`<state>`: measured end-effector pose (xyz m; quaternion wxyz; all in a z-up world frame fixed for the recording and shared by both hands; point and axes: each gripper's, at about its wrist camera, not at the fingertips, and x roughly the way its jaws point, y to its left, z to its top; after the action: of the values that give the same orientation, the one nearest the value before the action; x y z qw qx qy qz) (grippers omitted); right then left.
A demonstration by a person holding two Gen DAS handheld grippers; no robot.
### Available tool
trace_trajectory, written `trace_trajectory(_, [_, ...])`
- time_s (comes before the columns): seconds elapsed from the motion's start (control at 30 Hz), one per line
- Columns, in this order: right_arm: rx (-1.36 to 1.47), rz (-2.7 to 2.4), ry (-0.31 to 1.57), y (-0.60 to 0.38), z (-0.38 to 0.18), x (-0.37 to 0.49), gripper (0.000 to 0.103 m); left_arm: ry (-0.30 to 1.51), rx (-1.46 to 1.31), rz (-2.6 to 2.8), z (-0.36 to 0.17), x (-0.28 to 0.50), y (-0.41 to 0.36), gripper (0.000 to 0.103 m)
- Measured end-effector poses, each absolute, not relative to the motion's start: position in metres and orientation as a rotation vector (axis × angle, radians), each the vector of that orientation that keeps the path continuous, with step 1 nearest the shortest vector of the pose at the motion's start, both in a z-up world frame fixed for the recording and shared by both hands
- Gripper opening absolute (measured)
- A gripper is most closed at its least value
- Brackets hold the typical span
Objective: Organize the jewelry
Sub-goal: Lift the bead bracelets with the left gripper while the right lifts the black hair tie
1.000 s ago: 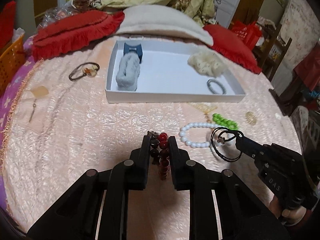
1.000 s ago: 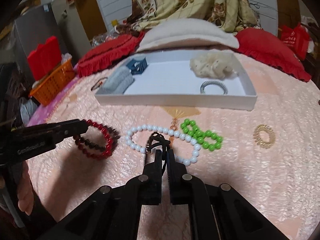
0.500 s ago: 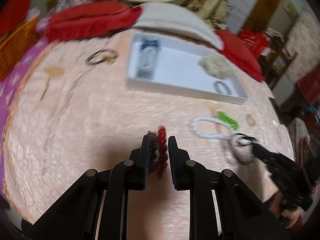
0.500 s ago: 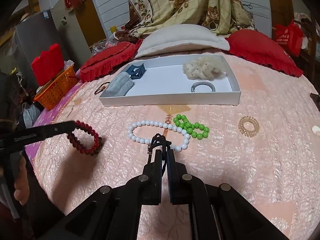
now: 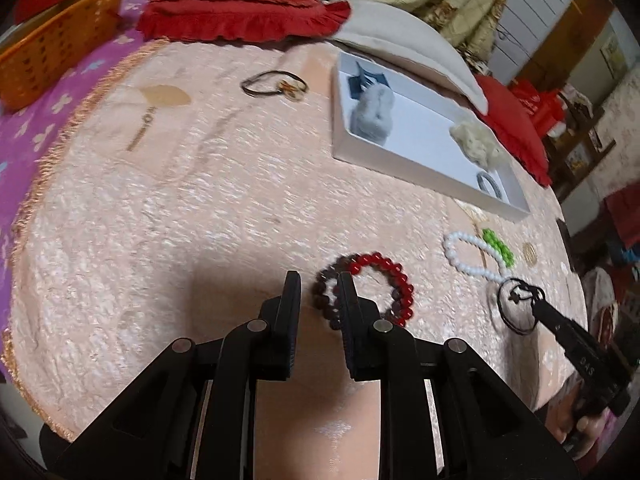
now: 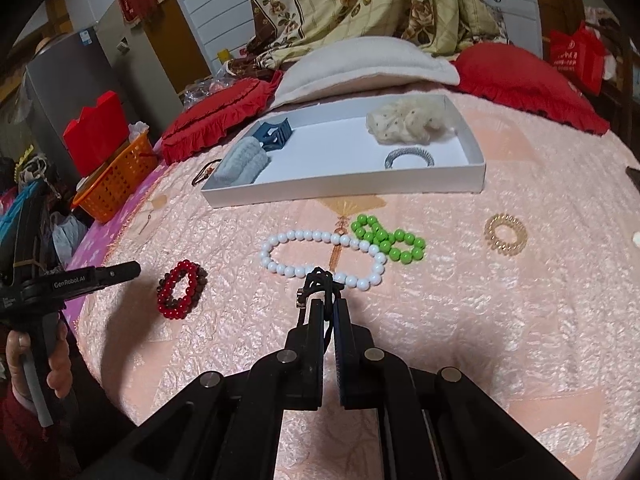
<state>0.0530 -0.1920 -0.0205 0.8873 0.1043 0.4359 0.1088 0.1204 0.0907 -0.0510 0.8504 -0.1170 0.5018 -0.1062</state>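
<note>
My left gripper (image 5: 319, 280) is open and empty; the red and dark bead bracelet (image 5: 386, 268) lies on the pink bedspread just beyond its right finger, also in the right wrist view (image 6: 181, 289). My right gripper (image 6: 327, 307) is shut on a black cord bracelet (image 6: 319, 282), held above the bed; it shows in the left wrist view (image 5: 516, 304). The white tray (image 6: 348, 190) holds a grey scrunchie, a blue clip, a cream scrunchie and a grey coil tie.
A white bead bracelet (image 6: 288, 238), green bead bracelet (image 6: 390, 238) and gold coil tie (image 6: 505, 234) lie in front of the tray. A dark hair tie (image 5: 274, 85) lies left of it. Red cushions, a pillow and an orange basket (image 6: 116, 178) border the bed.
My left gripper has opened and let go of the red bead bracelet, which now lies on the bedspread. The left gripper swung left. My right gripper still holds the black cord.
</note>
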Motion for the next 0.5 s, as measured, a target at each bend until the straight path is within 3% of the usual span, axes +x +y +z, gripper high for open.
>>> trace_trajectory(0.5, [0.219, 0.242, 0.928, -0.189, -0.028, 0.055, 0.004, 1.085, -0.118, -0.260, -0.075, 0.126, 0.056, 0.019])
